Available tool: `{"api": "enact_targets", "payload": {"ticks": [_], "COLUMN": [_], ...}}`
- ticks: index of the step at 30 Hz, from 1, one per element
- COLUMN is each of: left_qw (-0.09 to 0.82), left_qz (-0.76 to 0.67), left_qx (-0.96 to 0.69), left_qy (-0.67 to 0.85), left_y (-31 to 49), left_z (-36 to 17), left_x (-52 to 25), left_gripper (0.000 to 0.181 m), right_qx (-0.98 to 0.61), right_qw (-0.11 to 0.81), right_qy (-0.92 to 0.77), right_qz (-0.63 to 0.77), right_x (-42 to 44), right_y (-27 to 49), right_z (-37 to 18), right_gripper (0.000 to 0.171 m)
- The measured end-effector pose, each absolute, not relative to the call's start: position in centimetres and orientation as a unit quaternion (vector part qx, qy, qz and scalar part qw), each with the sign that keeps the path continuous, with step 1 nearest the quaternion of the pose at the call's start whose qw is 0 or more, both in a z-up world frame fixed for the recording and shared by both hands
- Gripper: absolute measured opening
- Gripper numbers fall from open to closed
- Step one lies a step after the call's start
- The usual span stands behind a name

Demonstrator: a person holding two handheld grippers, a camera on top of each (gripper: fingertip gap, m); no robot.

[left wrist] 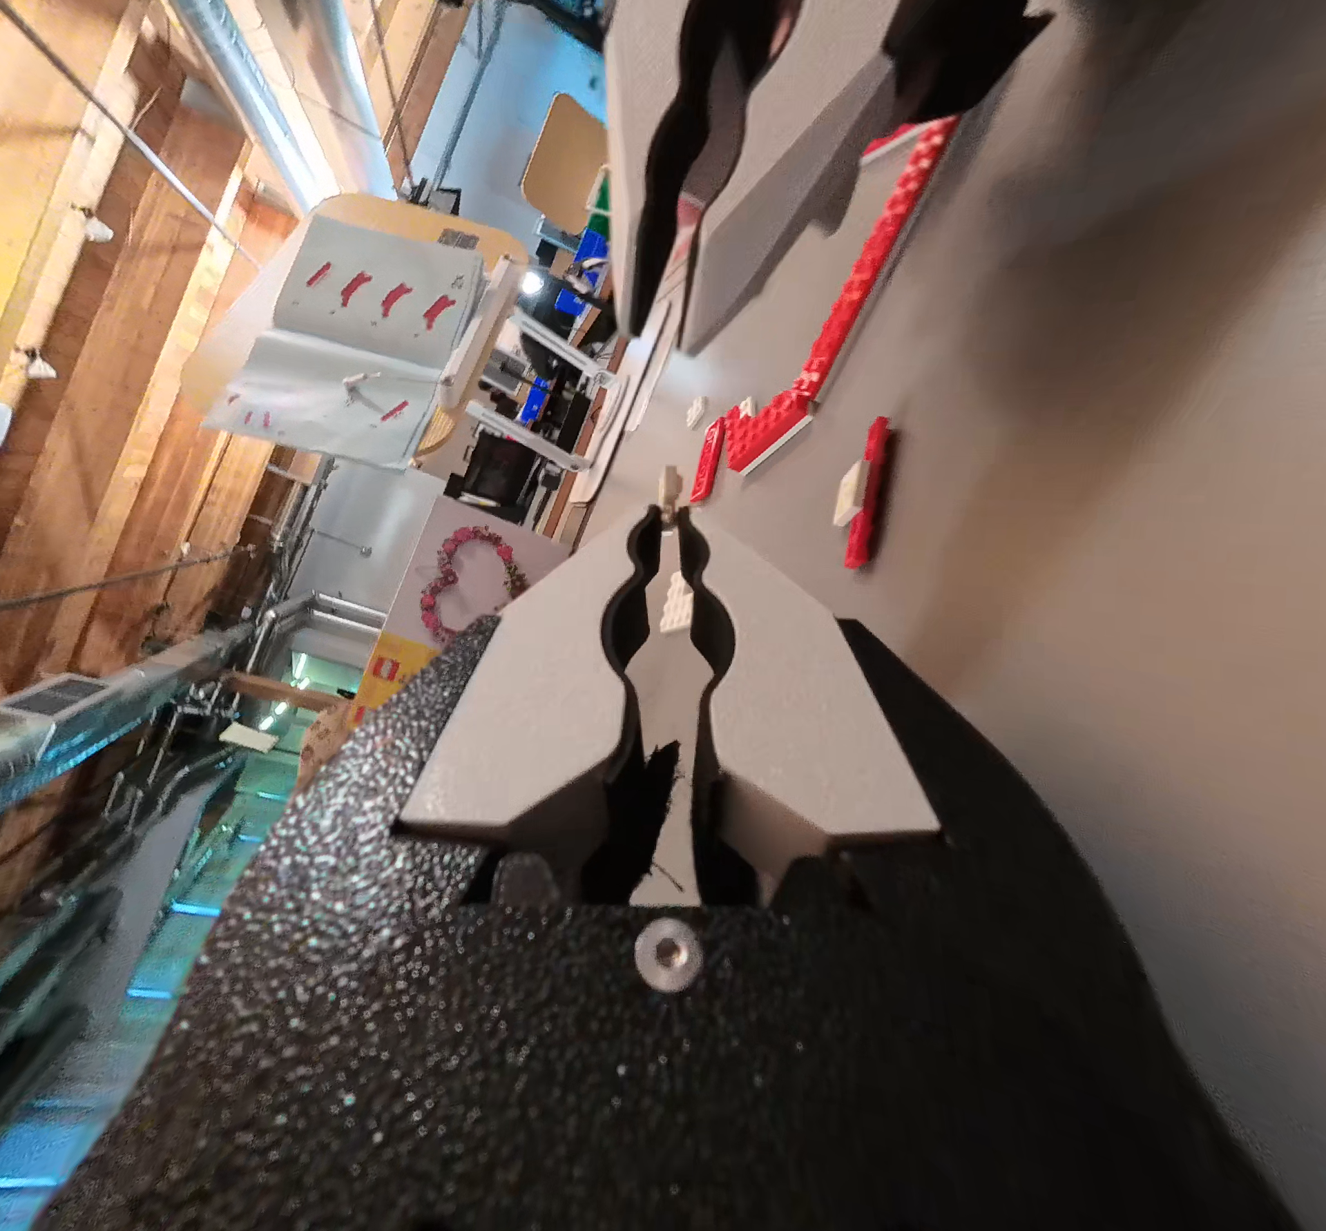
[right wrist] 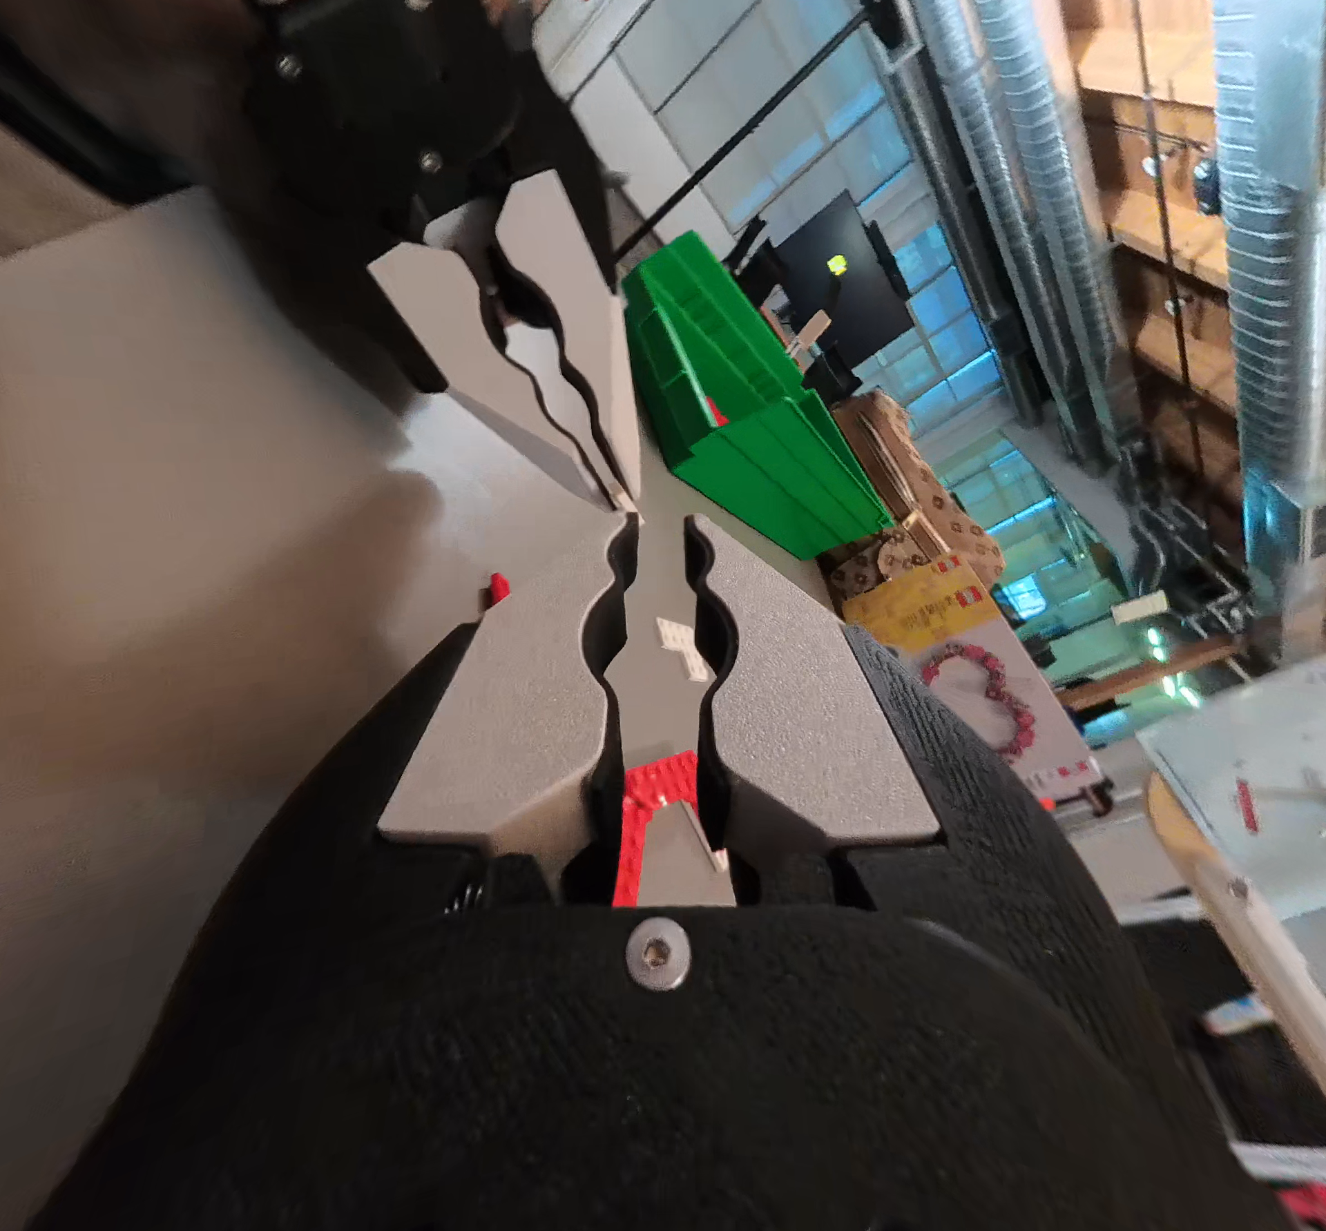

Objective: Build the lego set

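Note:
My left gripper (left wrist: 667, 515) is shut on a small white piece (left wrist: 671, 481) held at its tips above the grey table (left wrist: 1076, 551). It also shows in the right wrist view (right wrist: 618, 497), with the piece (right wrist: 626, 502) almost touching my right gripper's tips. My right gripper (right wrist: 660, 522) is open and empty; it shows from above in the left wrist view (left wrist: 664, 336). A long red plate build (left wrist: 861, 278) lies on the table, and part of it shows between my right fingers (right wrist: 660, 788). A white plate (left wrist: 678, 612) (right wrist: 682, 648) lies below the grippers.
A red strip with a white piece (left wrist: 864, 493) and small white bits (left wrist: 696, 411) lie loose. A small red piece (right wrist: 496, 588) lies left. A green bin (right wrist: 739, 422) and a yellow box (right wrist: 925, 601) stand at the table's far side. An open booklet (left wrist: 359, 350) rests on a stand. Left and right tips are no more than a few centimetres apart.

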State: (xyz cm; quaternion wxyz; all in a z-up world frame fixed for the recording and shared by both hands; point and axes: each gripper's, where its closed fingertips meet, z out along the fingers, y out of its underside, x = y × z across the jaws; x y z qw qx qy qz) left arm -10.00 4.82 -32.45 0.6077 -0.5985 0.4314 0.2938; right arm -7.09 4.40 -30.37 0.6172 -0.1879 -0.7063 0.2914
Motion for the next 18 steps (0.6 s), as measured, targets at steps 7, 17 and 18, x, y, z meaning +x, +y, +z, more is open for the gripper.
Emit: {"api": "enact_targets", "payload": {"ticks": [7, 17, 18], "left_qw": [0.610, 0.590, 0.583], "left_qz": [0.291, 0.313, 0.313], "left_qx": [-0.619, -0.610, -0.613], "left_qy": [0.401, 0.427, 0.431], "left_y": [5.2, 5.2, 5.2], "left_z": [-32.4, -32.6, -32.7], "left_x": [-11.0, -10.9, -10.9], "left_gripper": [0.003, 0.003, 0.003], "right_qx": [-0.246, -0.287, -0.300], "right_qw": [0.616, 0.490, 0.459], "right_qy": [-0.672, -0.758, -0.772], "right_qz": [0.330, 0.320, 0.323], "right_x": [-6.9, -6.9, -6.9], "right_y": [6.4, 5.9, 5.8], "right_z": [-29.6, -33.2, -33.9], "right_gripper": [0.012, 0.023, 0.025]}}
